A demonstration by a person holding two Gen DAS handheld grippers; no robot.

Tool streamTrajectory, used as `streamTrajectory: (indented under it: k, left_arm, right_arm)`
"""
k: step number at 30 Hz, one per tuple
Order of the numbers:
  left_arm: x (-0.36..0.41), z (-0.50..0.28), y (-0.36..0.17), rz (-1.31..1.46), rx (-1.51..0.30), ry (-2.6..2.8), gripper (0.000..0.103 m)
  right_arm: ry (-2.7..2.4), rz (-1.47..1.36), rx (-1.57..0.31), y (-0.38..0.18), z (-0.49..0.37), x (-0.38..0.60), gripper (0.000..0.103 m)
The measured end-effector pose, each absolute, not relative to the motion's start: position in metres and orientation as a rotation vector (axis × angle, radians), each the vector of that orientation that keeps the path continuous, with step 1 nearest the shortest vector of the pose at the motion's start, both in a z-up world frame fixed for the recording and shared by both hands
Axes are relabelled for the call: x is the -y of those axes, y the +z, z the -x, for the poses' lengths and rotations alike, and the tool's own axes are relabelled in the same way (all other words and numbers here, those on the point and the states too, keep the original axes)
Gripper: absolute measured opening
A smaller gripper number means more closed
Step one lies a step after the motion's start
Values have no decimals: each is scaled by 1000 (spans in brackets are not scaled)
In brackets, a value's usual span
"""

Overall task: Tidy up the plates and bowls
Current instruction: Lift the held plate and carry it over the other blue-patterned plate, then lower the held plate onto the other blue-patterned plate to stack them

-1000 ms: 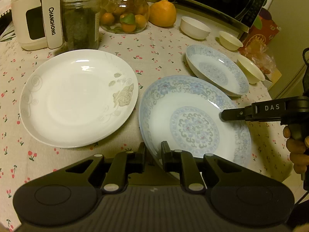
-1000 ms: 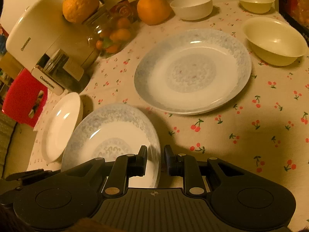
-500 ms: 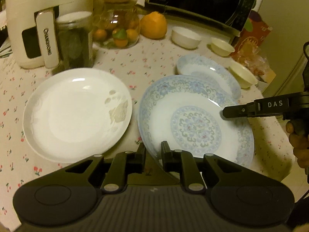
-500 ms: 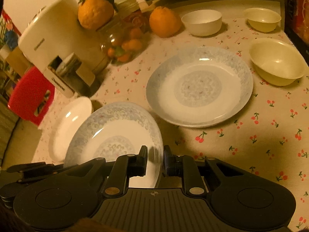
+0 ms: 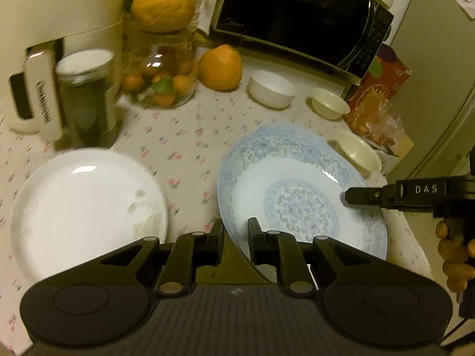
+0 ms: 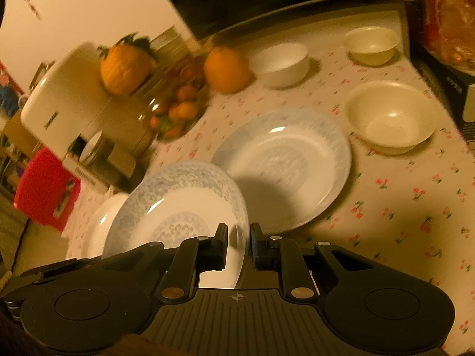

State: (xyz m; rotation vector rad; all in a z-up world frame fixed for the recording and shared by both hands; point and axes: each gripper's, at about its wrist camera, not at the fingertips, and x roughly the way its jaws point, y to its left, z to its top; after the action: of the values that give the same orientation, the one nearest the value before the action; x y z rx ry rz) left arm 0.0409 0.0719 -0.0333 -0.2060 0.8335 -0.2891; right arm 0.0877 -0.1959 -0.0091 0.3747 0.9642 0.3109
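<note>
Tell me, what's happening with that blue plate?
A person is holding the blue patterned plate with two tongs, one in each hand. The left tongs pinch its near rim, and the right tongs pinch the opposite edge. The plate is tilted, off the table, in front of a second blue plate lying flat on the tablecloth. A plain white plate and three bowls sit nearby.
</note>
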Motion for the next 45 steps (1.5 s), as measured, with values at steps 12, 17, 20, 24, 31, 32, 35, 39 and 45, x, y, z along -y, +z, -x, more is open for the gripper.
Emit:
streamTrajectory:
  k: [12,17,20,24,31,32,35,39,45]
  left_arm:
    - [-26,-84,-39,160,-813,-314,15]
    - [-13,-95,-48,149,-832,-294,15]
    - [-8,-99,-52,153,-843,-281,15]
    - [-1,-105,-53,146,-852,-259,14]
    - [8,-111,-52,110,-850,-212,14]
    - [8,-112,-52,106,-850,-208,14]
    - [12,-113,-52,75,-843,-192,14]
    - [20,-113,-53,28,-832,-166,15]
    - [24,-114,-54,-6,-829,-138,15]
  right_arm:
    - [151,-458,-944,-21,-110,238,16]
    - [116,-469,-919,-22,-114,247,16]
    - [90,-468,-916,-24,-118,250,16]
    - [66,-468,-922,-28,-123,252,16]
    - [41,-449,-935,-32,-129,247,16]
    - [36,-444,-939,-32,-129,246,16]
    - [26,-431,-949,-34,-131,243,16]
    - [15,-405,-960,-35,-132,239,16]
    - [13,-392,-967,-35,-132,237,16]
